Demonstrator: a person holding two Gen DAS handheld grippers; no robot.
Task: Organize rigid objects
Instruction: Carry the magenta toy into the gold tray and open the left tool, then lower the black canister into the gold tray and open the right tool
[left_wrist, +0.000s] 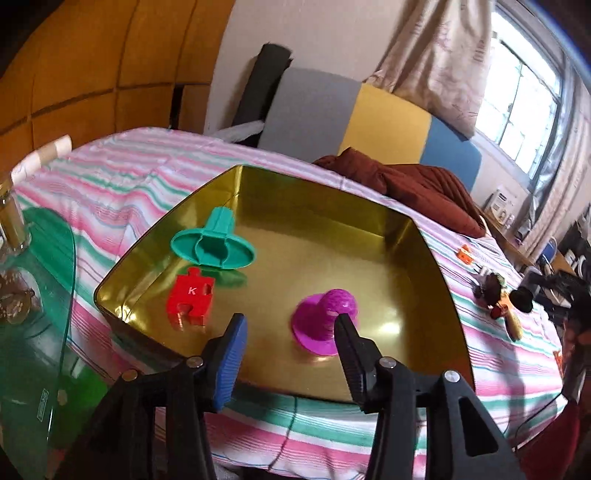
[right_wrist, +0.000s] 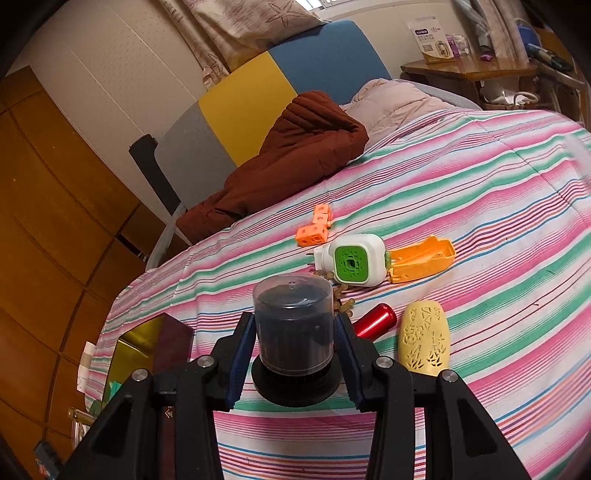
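In the lower middle of the right wrist view, the right gripper (right_wrist: 294, 354) is clenched on a clear-domed black canister (right_wrist: 293, 332), its blue pads pressed to the dome's two sides just above the wide black base; gripping the narrower dome rather than the base looks like the choice that fits the jaw span. I judge the canister is being carried toward the tin, whose gold corner (right_wrist: 138, 343) shows at lower left. Just beyond the canister, on the striped bedspread (right_wrist: 480, 221), lie a red cylinder (right_wrist: 375, 320) and a yellow carved oval (right_wrist: 424, 339), then a white-and-green plug-in device (right_wrist: 351, 260) touching an orange tray piece (right_wrist: 424, 258), and farther off an orange block piece (right_wrist: 316, 227), all unsorted. In the left wrist view the left gripper (left_wrist: 291, 323) hangs released over the near rim of the gold tin (left_wrist: 424, 258), holding nothing. Past its tips a magenta stamper (left_wrist: 325, 321) sits on the tin floor, a red puzzle piece (left_wrist: 190, 301) lies at centre left, and a teal stamper (left_wrist: 212, 245) farther back.
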